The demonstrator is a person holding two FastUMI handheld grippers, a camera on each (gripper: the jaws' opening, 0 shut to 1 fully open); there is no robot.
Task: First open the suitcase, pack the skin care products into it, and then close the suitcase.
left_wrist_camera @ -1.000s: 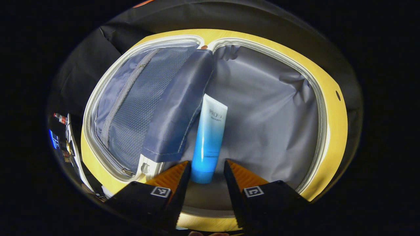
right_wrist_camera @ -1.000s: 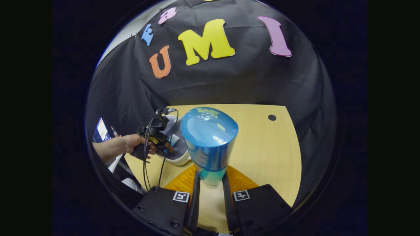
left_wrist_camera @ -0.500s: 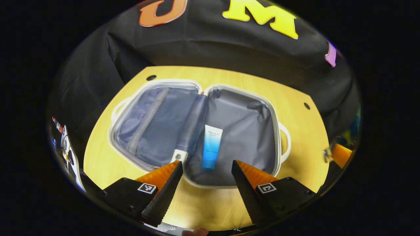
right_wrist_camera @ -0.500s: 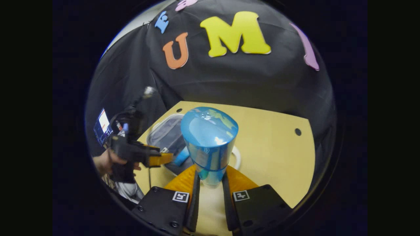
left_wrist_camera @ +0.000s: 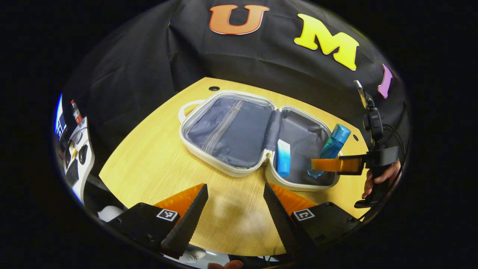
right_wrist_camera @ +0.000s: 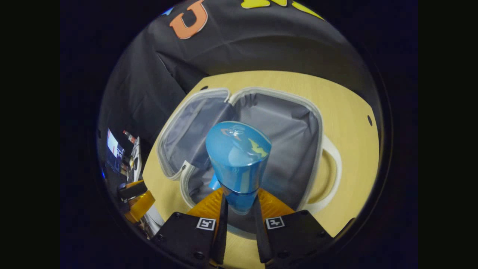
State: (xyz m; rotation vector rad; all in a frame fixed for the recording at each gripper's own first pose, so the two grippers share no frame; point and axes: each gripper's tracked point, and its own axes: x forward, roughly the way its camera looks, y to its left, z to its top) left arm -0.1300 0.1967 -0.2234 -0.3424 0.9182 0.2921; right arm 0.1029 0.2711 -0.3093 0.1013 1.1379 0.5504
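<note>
A pale wooden table (left_wrist_camera: 149, 164) with a smooth matt grain. On it, an open white suitcase (left_wrist_camera: 224, 170) with a smooth plastic-looking rim and soft, creased grey-blue cloth lining, faintly sheened. Inside lies a smooth blue-and-white plastic tube (left_wrist_camera: 283, 157). A glossy, translucent blue plastic bottle (right_wrist_camera: 238, 158) has a cap that mirrors the light. The black cloth wall (left_wrist_camera: 149, 67) is matt and wrinkled.

No brand, word or number can be made out on the blue tube (left_wrist_camera: 283, 158), on the blue bottle (right_wrist_camera: 238, 164), or on the suitcase (left_wrist_camera: 231, 129).
</note>
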